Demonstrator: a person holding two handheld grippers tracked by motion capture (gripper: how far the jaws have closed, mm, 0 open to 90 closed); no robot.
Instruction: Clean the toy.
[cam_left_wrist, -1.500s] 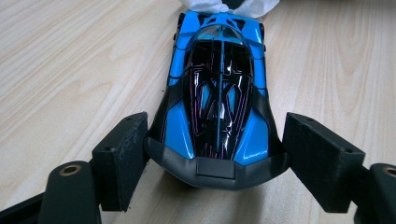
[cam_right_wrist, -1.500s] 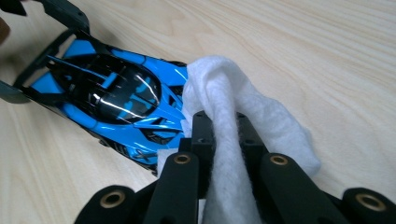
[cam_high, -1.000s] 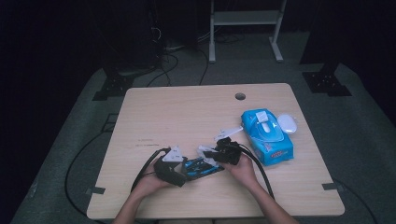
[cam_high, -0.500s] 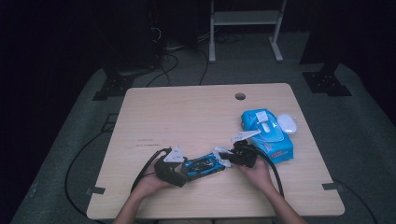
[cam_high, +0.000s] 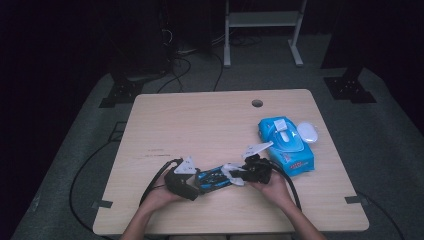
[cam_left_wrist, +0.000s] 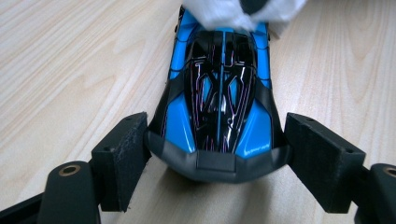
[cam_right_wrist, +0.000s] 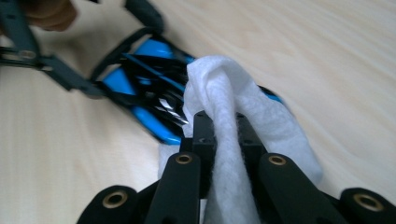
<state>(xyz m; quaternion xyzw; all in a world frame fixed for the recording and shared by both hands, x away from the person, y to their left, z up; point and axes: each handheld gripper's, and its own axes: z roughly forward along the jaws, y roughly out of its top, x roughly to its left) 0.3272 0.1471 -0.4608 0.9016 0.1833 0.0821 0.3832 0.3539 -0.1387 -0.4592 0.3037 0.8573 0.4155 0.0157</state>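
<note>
A blue and black toy car (cam_high: 214, 178) lies on the wooden table (cam_high: 200, 125) near the front edge. My left gripper (cam_high: 196, 183) is shut on one end of it; in the left gripper view the two pads (cam_left_wrist: 122, 156) press on the sides of the car (cam_left_wrist: 219, 93) at its bumper. My right gripper (cam_high: 236, 175) is shut on a white wipe (cam_high: 231, 173), which rests on the car's other end. In the right gripper view the wipe (cam_right_wrist: 224, 93) bulges between the jaws of my right gripper (cam_right_wrist: 224, 126) over the car (cam_right_wrist: 144, 84).
A blue pack of wet wipes (cam_high: 286, 145) lies at the right, just beyond the right hand. A small white oval object (cam_high: 307, 132) sits beside it. A cable hole (cam_high: 257, 103) is at the table's far edge. Cables trail off the front-left corner.
My right gripper with the wipe has slid a little to the right along the car. The left gripper and the car have stayed put.
</note>
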